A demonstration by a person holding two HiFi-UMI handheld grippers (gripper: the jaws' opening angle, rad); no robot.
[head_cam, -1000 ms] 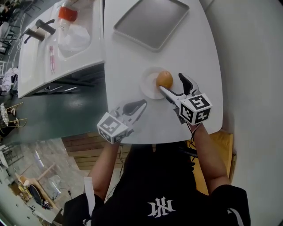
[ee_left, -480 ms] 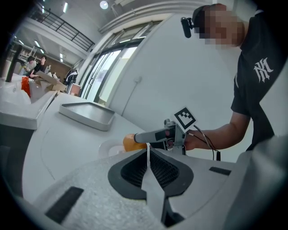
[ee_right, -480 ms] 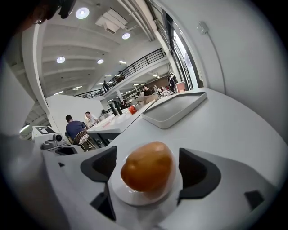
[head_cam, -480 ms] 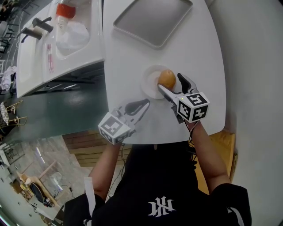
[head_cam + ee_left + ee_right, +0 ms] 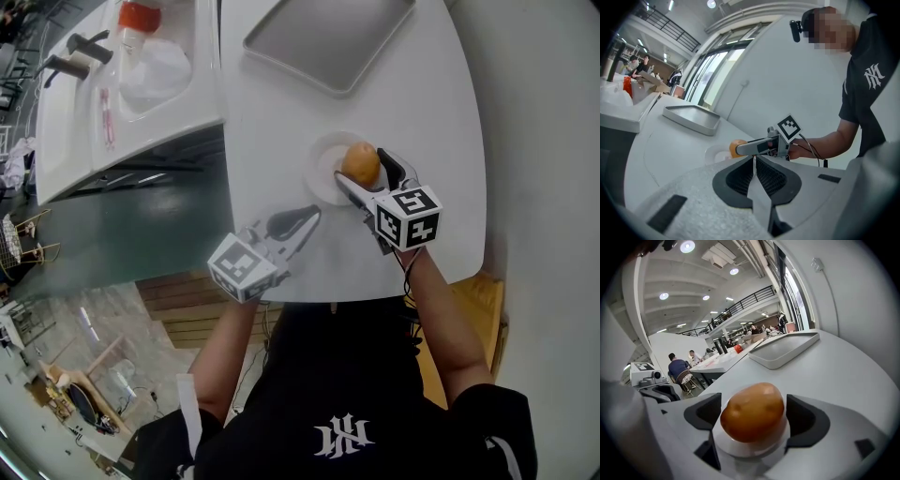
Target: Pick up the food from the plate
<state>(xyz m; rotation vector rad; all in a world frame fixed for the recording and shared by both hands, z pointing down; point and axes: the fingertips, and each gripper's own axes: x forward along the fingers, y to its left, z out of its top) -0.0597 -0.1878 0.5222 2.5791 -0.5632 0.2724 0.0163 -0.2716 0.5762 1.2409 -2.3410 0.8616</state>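
— Where does the right tool (image 5: 361,167) stand?

— Its jaws are spread wide, one on each side of the potato (image 5: 752,411). The potato sits on the small white plate (image 5: 322,176) at the centre of the head view. Neither pad seems to touch it yet.

— How does the person close well?

— Probably by centring on the widest part, keeping the tips off the plate rim, and squeezing gently, since the rounded, glossy skin may slip. Then lift straight up.

— And the left tool (image 5: 753,164)?

— Its jaws are together with nothing between them, low over the counter (image 5: 281,112) at lower centre.
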